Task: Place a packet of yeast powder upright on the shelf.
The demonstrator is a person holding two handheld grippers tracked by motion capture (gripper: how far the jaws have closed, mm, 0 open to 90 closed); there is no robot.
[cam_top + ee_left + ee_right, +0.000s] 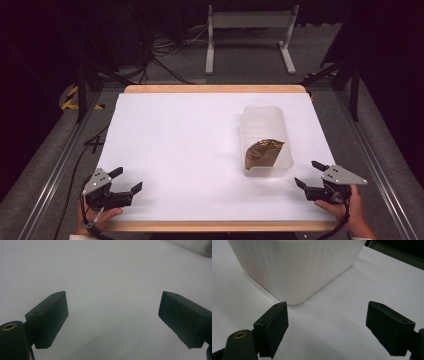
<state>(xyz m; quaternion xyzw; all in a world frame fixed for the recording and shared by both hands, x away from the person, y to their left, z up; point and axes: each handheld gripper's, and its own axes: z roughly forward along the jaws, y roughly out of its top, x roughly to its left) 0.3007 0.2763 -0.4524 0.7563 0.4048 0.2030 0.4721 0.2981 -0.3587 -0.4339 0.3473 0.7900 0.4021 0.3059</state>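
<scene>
Right tool [311,177] near the front right corner of the worktop [175,145], jaws spread wide and empty, aimed at the near corner of the container [265,140]. Left tool [126,181] at the front left corner, jaws likewise wide apart, holding nothing, over bare white surface.

White worktop largest, wood-edged at the back and front. On its right half, a translucent ribbed plastic container, long side running away from the person, near end just ahead of the right tool; in the right gripper view, its rounded corner [297,272] close before the jaws. Inside, at the near end, a brown crumpled piece [262,152], shiny, perhaps foil or a wrapper, leaning against the wall.

Step in hand, by judgement: first reach, probably with the right tool, toward the brown piece. Best done from above, over the rim rather than through the wall. Jaws kept wide until either side of a raised fold, then closed gently, the material looking thin and likely to crush or slip. Left tool free to steady the light container against sliding or tipping.
</scene>
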